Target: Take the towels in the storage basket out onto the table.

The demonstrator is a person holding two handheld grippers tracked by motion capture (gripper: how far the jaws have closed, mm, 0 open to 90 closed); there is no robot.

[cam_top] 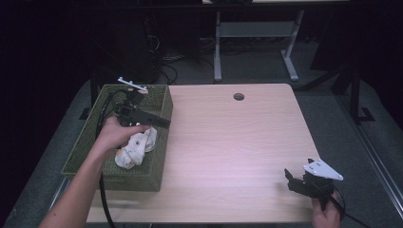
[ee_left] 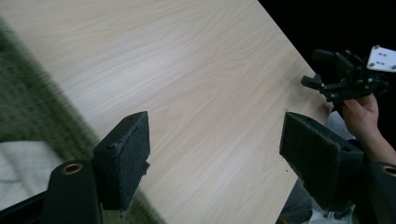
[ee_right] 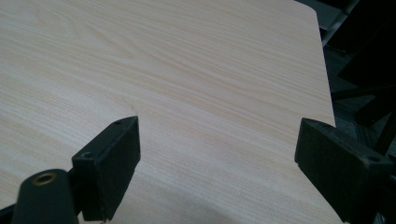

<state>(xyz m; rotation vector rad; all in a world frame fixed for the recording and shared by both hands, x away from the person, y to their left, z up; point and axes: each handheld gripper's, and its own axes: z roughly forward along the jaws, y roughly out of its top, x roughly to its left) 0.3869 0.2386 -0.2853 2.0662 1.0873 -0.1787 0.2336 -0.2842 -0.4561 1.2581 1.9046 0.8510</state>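
From the high view, a person's left hand (cam_top: 115,133) held the left gripper (cam_top: 161,123) over a green woven basket (cam_top: 90,142) at the left edge of a pale wood bench (cam_top: 228,142); a crumpled white cloth (cam_top: 135,149) with dark specks lay inside it. The right gripper (cam_top: 291,179) hovered near the bench's near right corner. In the left gripper view, the jaws stood wide apart above bare bench beside the basket. In the right gripper view, the jaws were likewise spread over bare wood.

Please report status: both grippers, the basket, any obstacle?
Left gripper open over green basket. Right gripper open, empty, near table corner. White cloth inside basket. No obstacle between.
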